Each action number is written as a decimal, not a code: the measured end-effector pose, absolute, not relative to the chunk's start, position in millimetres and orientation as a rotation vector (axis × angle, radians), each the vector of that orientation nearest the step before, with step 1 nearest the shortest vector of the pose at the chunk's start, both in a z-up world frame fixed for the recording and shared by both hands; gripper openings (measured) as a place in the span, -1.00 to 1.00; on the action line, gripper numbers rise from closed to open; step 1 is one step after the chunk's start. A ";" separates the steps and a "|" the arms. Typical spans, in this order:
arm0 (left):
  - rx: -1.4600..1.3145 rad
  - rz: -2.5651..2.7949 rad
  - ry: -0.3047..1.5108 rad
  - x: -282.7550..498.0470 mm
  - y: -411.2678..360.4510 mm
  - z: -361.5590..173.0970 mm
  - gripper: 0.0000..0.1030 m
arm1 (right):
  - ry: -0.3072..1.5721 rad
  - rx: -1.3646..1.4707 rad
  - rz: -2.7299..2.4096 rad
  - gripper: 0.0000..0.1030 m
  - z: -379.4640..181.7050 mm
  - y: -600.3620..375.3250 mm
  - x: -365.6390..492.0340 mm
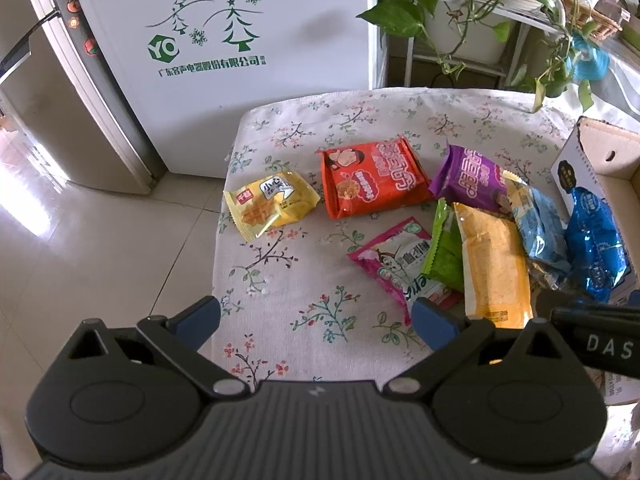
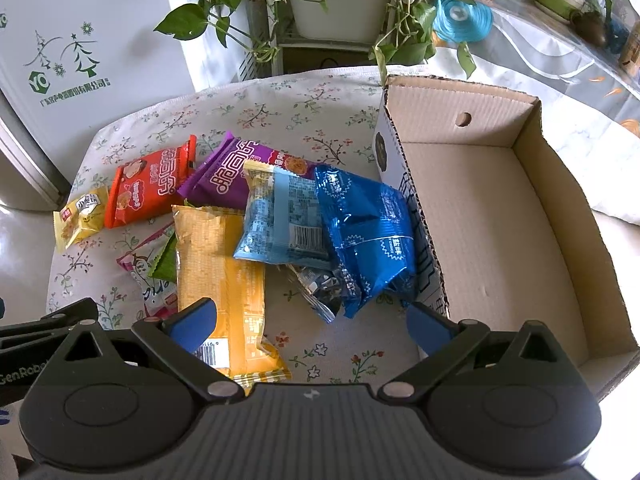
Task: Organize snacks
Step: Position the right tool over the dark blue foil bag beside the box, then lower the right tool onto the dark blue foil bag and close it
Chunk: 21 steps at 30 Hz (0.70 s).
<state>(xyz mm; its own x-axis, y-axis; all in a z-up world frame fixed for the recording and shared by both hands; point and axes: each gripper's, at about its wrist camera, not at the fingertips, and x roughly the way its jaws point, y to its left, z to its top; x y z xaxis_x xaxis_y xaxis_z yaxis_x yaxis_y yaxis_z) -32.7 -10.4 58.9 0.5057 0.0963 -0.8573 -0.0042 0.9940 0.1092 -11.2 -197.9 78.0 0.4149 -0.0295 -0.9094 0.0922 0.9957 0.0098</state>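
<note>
Several snack packets lie on a floral cloth (image 1: pixel 304 280): a yellow packet (image 1: pixel 270 203), a red one (image 1: pixel 372 178), a purple one (image 1: pixel 470 178), a pink one (image 1: pixel 394 264), a green one (image 1: pixel 444 252), a long orange one (image 2: pixel 220 280), a light blue one (image 2: pixel 280 220) and a dark blue one (image 2: pixel 368 232) leaning against an empty cardboard box (image 2: pixel 500 208). My left gripper (image 1: pixel 316 316) is open and empty above the cloth's near part. My right gripper (image 2: pixel 312 320) is open and empty, just above the orange and dark blue packets.
A white fridge (image 1: pixel 240 40) stands behind the table at the left. A plant rack with trailing leaves (image 2: pixel 320 20) stands behind. A tiled floor (image 1: pixel 80 240) lies left of the table. A small dark wrapper (image 2: pixel 320 284) lies under the blue packets.
</note>
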 end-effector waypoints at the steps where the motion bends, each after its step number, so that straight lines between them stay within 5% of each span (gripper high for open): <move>1: 0.100 0.062 1.041 -32.6 -10.7 57.9 0.96 | 1.140 0.065 -0.072 1.00 78.1 -197.8 -11.2; 21: 0.099 0.073 1.042 -35.1 -14.2 54.0 0.90 | 1.130 0.054 -0.053 1.00 76.7 -195.7 -10.7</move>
<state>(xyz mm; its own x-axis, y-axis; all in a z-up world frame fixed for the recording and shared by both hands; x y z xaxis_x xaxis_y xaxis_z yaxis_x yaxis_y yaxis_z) -35.1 -14.2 54.0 0.5030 0.1075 -0.8576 -0.0132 0.9931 0.1167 -10.7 -195.7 76.7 0.4258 -0.0154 -0.9047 0.0700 0.9974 0.0160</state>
